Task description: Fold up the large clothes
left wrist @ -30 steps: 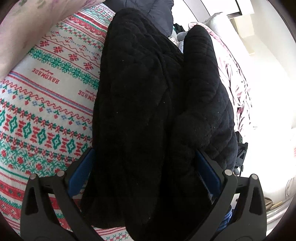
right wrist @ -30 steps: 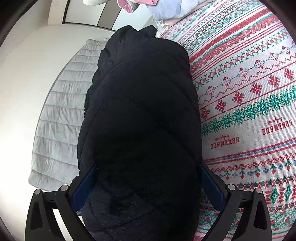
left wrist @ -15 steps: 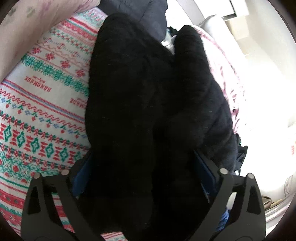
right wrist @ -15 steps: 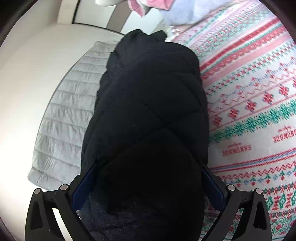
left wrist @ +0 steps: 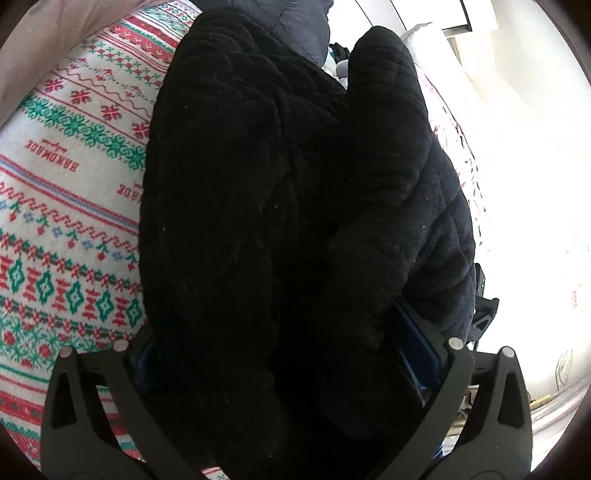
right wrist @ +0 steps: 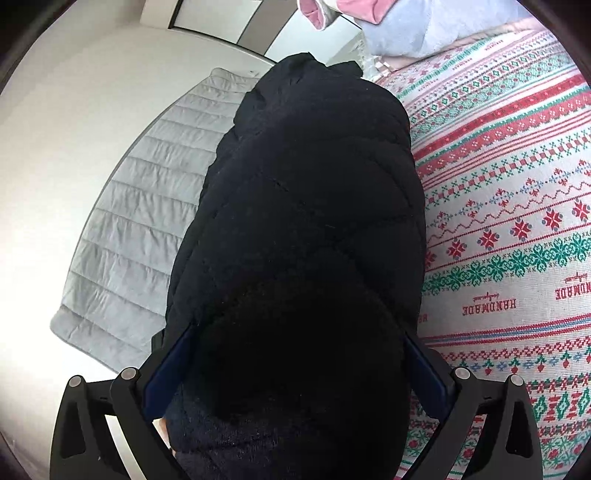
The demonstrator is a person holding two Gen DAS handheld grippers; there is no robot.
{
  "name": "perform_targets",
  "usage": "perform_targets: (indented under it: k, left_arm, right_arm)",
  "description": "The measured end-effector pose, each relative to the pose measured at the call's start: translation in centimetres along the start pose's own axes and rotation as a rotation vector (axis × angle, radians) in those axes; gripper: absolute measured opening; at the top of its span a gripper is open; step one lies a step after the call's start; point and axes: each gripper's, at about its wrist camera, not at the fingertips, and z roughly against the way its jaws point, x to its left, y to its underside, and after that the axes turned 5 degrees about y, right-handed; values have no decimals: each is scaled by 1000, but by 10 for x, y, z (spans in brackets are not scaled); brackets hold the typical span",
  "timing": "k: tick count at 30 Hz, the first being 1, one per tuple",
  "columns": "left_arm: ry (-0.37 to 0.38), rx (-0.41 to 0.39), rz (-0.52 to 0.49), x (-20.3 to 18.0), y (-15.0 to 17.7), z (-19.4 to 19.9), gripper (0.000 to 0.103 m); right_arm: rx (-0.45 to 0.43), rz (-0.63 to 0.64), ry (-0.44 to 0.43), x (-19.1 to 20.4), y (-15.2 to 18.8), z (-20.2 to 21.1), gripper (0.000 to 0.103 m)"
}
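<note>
A bulky black quilted garment (left wrist: 258, 166) lies folded into a thick roll on a red, green and white patterned blanket (left wrist: 66, 184). My left gripper (left wrist: 277, 325) has the near end of the roll filling the gap between its blue pads; its jaws are opening, very wide. In the right wrist view the same garment (right wrist: 314, 184) fills the right gripper (right wrist: 299, 334), whose wide-set pads press on its sides. The roll hides the fingertips of both.
The blanket (right wrist: 509, 221) covers a bed. A grey quilted mat (right wrist: 140, 221) lies on the pale floor beside it. Pink and grey clothes (right wrist: 424, 29) are piled at the far end. A navy puffer item (left wrist: 295, 22) and pink patterned fabric (left wrist: 454, 129) lie beyond the roll.
Both views have shifted slightly over the garment, which stays between both pairs of jaws. The right view has rolled a little and shows more of the blanket's far end.
</note>
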Motion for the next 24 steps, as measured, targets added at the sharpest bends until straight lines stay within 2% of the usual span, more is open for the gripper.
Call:
perform_targets:
  k: [2,4,7,13,19,24]
  left_arm:
    - [-10,-11,-8,-7,-2,-3,102]
    - [-2,-31,-18,-18,-1,2,92]
    - [16,-58,-28,-28,2,11,85]
    - [82,-91,-33,-43,-6,19,78]
    - [127,-73,-54,-77,-12,-4,78]
    - [180,-47,-88,-127,-21,-42,77]
  right_arm:
    - [-12,-5,-5,1,1,0,103]
    - [-28,19,-7,7,3,2,103]
    - [-49,66,-22,21,3,7,103]
    - [-86,143,-43,42,3,20,102]
    - [-165,186,-26,47,-2,65,102]
    - [-260,227,6,49,-8,122,102]
